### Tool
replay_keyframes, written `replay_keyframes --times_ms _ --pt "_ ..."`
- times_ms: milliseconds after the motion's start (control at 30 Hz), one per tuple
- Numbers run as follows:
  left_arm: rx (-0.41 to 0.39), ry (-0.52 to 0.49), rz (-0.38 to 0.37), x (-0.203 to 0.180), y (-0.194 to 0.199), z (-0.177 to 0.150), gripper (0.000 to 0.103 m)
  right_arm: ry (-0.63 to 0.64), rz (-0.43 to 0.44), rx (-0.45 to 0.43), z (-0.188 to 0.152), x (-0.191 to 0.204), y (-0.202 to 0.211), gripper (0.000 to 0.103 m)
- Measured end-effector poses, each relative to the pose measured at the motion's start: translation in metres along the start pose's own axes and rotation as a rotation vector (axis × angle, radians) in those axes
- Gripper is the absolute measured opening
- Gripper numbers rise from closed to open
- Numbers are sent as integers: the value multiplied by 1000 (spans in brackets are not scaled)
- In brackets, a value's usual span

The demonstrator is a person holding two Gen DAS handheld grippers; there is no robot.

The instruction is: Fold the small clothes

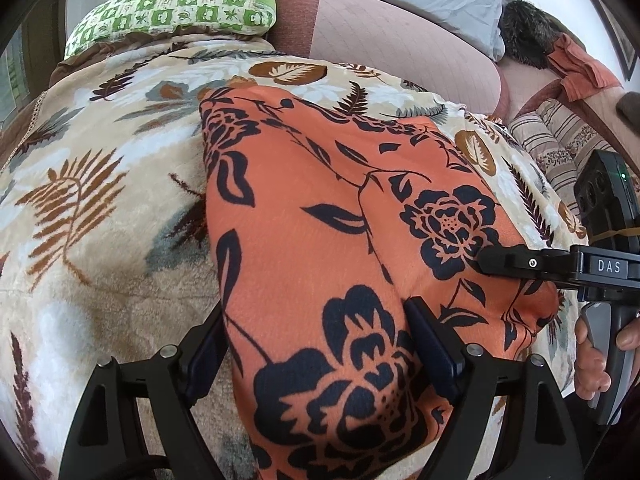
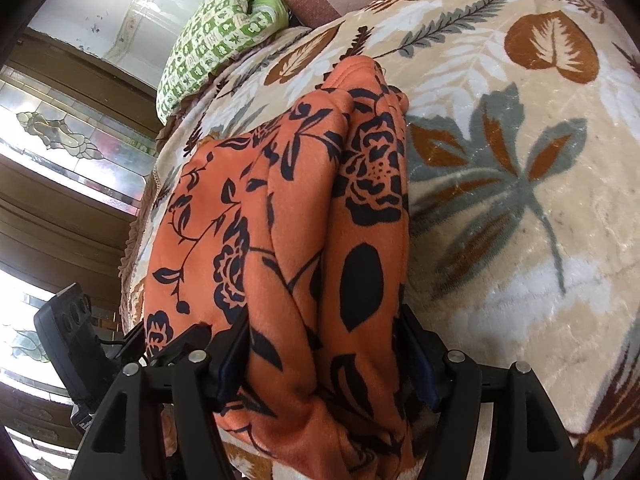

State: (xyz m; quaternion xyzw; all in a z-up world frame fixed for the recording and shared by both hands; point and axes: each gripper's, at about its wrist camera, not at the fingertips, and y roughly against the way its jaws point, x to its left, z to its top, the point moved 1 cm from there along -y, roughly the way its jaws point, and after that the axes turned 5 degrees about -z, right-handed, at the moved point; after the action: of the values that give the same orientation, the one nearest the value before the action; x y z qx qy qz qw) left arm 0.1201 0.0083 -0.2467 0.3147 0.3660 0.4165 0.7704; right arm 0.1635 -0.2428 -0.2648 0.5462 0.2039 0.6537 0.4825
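Both grippers — left gripper (image 1: 316, 344), right gripper (image 2: 326, 354) — straddle the orange floral garment (image 1: 320, 220), jaws spread.

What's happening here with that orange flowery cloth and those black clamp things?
A person is folding an orange floral garment on a leaf-patterned blanket, with a handheld gripper in each hand. The garment already lies folded into a bundle. The left gripper straddles one end with its jaws wide; the right gripper straddles the other.
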Motion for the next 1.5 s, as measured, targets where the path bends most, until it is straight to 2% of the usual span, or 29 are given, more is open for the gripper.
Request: replay_keyframes --times_ms 300,467,600,733,933,1000,1100,1333,1500 --pt "-7 -19 50 -5 15 -12 86 19 -62 -75 -21 4 29 71" --pt "-8 15 70 -4 26 -24 86 -5 -96 -168 -35 2 55 71" --pt "-48 5 149 -11 46 -37 86 -10 -96 -281 -47 4 84 71" --pt "-114 -41 256 -32 78 -48 86 80 -130 -423 -73 30 116 71" --pt "-196 -103 365 -53 121 -46 86 135 -121 -519 -108 59 148 71" --pt "-220 -101 381 -56 133 -43 86 143 -120 -544 -115 67 160 71" --pt "-265 -94 414 -64 152 -38 94 163 -126 -591 -121 80 178 71" --pt "-344 -109 459 -85 182 -32 94 217 -163 -677 -129 106 213 71" --pt "-366 -97 448 -93 197 -28 95 250 -165 -707 -135 117 226 71"
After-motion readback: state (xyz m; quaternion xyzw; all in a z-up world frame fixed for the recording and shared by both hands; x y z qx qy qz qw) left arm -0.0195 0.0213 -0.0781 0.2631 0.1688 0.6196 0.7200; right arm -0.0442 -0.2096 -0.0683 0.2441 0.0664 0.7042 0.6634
